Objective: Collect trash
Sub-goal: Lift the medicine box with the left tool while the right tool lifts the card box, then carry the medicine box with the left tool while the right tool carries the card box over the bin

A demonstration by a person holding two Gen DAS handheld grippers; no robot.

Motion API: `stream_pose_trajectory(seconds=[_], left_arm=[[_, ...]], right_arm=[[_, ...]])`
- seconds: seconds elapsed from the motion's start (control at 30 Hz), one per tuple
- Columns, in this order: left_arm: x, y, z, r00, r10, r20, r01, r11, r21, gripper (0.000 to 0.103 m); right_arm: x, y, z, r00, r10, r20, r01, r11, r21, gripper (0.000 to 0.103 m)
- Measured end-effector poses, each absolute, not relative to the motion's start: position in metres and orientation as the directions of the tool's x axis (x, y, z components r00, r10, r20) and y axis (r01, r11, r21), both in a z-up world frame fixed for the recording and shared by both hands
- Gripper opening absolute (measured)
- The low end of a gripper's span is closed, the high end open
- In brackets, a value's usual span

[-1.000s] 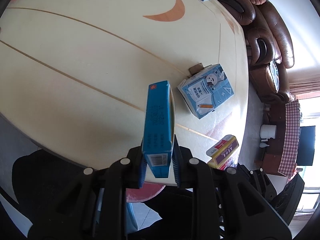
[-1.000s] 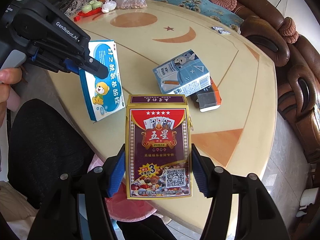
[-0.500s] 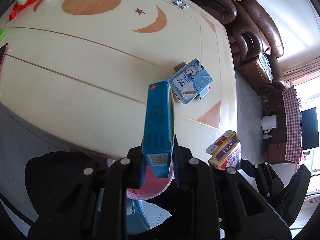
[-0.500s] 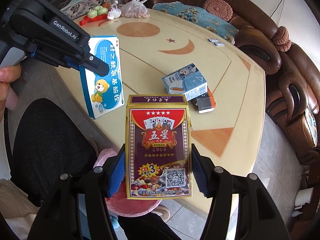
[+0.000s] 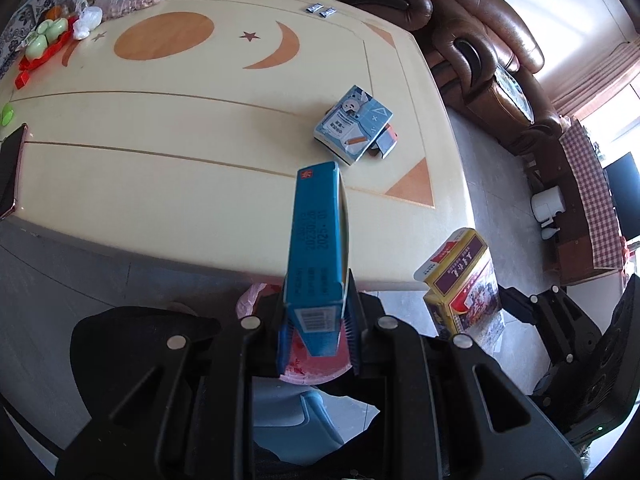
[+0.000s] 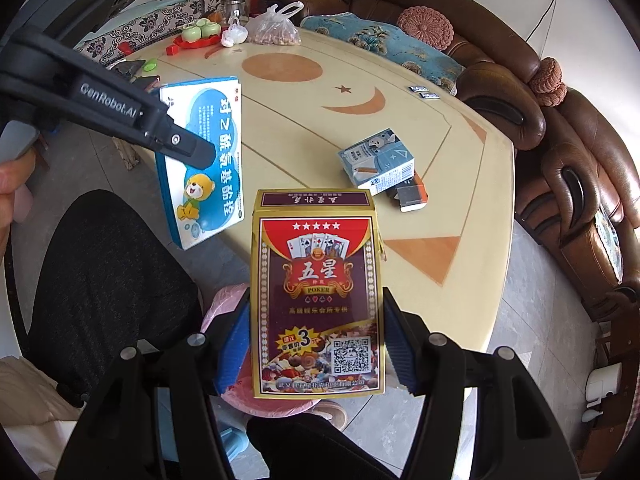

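My left gripper [image 5: 318, 332] is shut on a flat blue medicine box [image 5: 318, 236], held edge-on above the table's near edge; the right wrist view shows the same box [image 6: 208, 168] with a cartoon bear on its face. My right gripper [image 6: 316, 344] is shut on a gold and red playing-card box [image 6: 316, 292], which also shows at the right of the left wrist view [image 5: 460, 280]. Both boxes hang over a pink bin [image 6: 224, 300] beneath the table edge. A light blue carton [image 5: 352, 124] lies on the table [image 5: 160, 152] beside a small orange and grey box [image 5: 386, 142].
A bag of nuts [image 6: 274, 26], a red tray with green items [image 6: 196, 36] and two small wrappers [image 6: 424, 92] sit at the table's far side. A phone [image 5: 10, 172] lies at its left edge. A brown sofa [image 6: 560, 152] curves around the right. A black chair [image 6: 100, 272] stands near.
Both grippers have lifted and drawn back from the table with their boxes still held. The table and blue carton now look smaller and farther, and the left gripper has rolled.
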State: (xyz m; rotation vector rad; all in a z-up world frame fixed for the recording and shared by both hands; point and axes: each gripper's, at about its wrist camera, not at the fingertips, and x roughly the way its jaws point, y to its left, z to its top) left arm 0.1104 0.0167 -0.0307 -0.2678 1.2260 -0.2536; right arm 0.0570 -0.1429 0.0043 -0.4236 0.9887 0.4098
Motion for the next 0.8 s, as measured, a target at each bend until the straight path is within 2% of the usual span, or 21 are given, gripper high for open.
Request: stream_pose_trajectory(seconds=[0.27,0.8], left_arm=[[0.079,0.003,-0.05,0.298,-0.287,-0.91,0.115,0.958,-0.264,0.022],[0.047,-0.027,-0.112,0.213,-0.26,-0.942,0.217,0.953,-0.214,0.022]], right_arm=[[0.03,-0.14,-0.004,0.477,0.136,-0.868,-0.49,0.861,-0.135,0.059],[0.008,-0.15,-0.042,0.423,0.135,-0.896,-0.439,0.895,-0.073,0.059]])
